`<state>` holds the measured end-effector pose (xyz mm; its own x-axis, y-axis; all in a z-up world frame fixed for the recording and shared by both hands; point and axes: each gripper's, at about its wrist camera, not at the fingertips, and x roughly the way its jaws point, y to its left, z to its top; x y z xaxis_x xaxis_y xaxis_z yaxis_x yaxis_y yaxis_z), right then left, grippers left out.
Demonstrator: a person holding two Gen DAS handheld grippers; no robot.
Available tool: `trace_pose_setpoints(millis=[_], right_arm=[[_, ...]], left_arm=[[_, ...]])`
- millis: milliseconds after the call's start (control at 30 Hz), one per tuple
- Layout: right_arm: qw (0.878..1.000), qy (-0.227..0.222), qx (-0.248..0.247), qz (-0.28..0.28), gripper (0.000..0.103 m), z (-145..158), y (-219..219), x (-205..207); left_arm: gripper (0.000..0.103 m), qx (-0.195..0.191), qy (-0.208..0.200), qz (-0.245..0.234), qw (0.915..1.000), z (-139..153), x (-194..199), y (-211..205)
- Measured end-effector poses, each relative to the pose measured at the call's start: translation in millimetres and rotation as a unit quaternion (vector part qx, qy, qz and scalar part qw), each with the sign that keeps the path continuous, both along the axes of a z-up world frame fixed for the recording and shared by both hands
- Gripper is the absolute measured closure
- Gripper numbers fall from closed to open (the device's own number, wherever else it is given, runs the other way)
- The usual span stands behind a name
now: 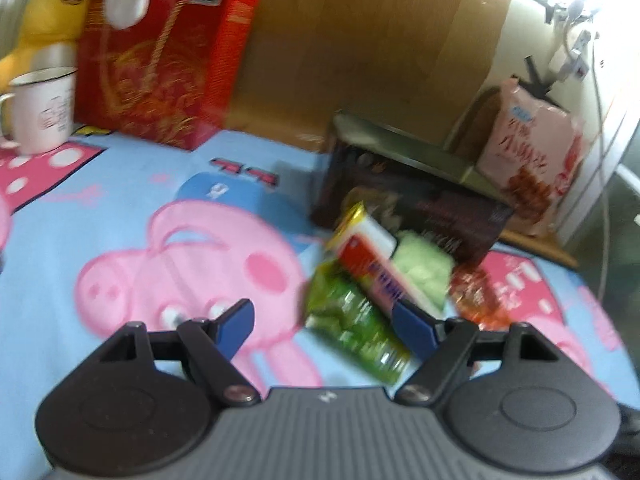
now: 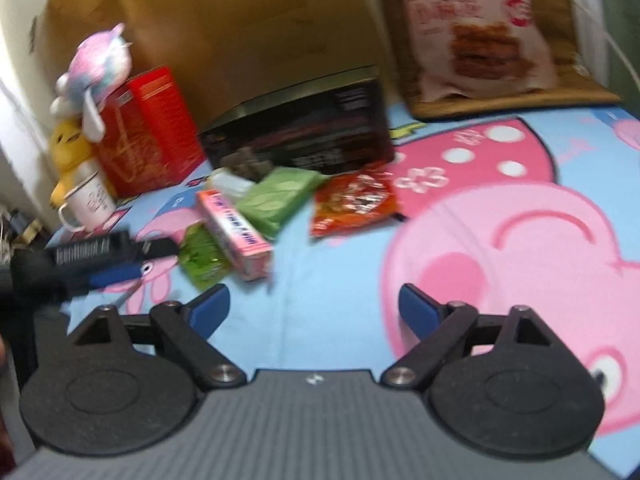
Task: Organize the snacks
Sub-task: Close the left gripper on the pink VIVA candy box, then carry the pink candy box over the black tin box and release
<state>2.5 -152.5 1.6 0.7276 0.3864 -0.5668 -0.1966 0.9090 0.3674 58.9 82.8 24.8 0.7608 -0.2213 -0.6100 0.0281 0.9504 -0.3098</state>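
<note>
A small pile of snacks lies on the cartoon-pig cloth (image 1: 120,208): a dark green packet (image 1: 352,328), a pink-and-white box (image 1: 372,264) resting on it, a pale green packet (image 1: 420,276) and a red-orange packet (image 1: 476,296). My left gripper (image 1: 326,324) is open just short of the pile, and the dark green packet lies by its right finger without being pressed. The right wrist view shows the same pink box (image 2: 236,232), dark green packet (image 2: 200,256), pale green packet (image 2: 276,196) and red packet (image 2: 352,200). My right gripper (image 2: 314,304) is open over bare cloth with nothing between its fingers.
A black box (image 1: 408,196) stands behind the pile, with a large pink snack bag (image 1: 532,160) beyond it. A red carton (image 1: 164,68), a white mug (image 1: 44,108) and a yellow plush toy (image 1: 52,12) stand at the far left. Brown cardboard (image 1: 360,40) backs the bed.
</note>
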Motion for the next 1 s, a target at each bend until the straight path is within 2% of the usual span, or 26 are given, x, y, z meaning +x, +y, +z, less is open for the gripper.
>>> trace_pose_setpoints(millis=[67, 133, 233, 267, 300, 333, 400, 433, 500, 733, 1000], right_arm=[[1.0, 0.0, -0.011, 0.014, 0.026, 0, 10, 7], [1.0, 0.005, -0.013, 0.026, 0.028, -1, 17, 16], [0.999, 0.005, -0.019, 0.041, 0.037, 0, 25, 27], [0.999, 0.008, -0.017, 0.046, 0.039, 0, 27, 31], [0.998, 0.008, -0.016, 0.052, 0.041, 0, 29, 33], [0.998, 0.007, -0.017, 0.06, 0.046, -1, 33, 36], [0.997, 0.006, -0.021, 0.077, 0.056, -2, 39, 39], [0.996, 0.003, -0.025, 0.085, 0.069, -2, 42, 40], [0.996, 0.001, -0.032, 0.089, 0.071, -2, 45, 42], [0.994, 0.018, -0.009, 0.104, 0.073, 0, 40, 36], [0.989, 0.009, -0.033, 0.141, 0.073, 11, 57, 9]], left_arm=[[0.024, -0.001, -0.009, -0.015, 0.9998, 7, 13, -2], [0.024, 0.003, -0.016, -0.026, 0.9995, 11, 26, -5], [0.026, 0.003, -0.015, -0.034, 0.9993, 12, 49, -9], [0.031, 0.001, -0.011, -0.036, 0.9993, 11, 54, -11], [0.041, -0.002, -0.004, -0.041, 0.9991, 9, 61, -11], [0.046, -0.008, 0.006, -0.049, 0.9987, 5, 67, -13], [0.065, -0.015, 0.027, -0.058, 0.9978, -2, 75, -14], [0.065, -0.019, 0.033, -0.058, 0.9976, -7, 75, -13], [0.066, -0.027, 0.029, -0.053, 0.9978, -8, 71, -9], [0.066, -0.057, 0.025, -0.036, 0.9975, -2, 37, 10], [0.066, -0.069, 0.026, -0.017, 0.9971, 0, 0, 28]])
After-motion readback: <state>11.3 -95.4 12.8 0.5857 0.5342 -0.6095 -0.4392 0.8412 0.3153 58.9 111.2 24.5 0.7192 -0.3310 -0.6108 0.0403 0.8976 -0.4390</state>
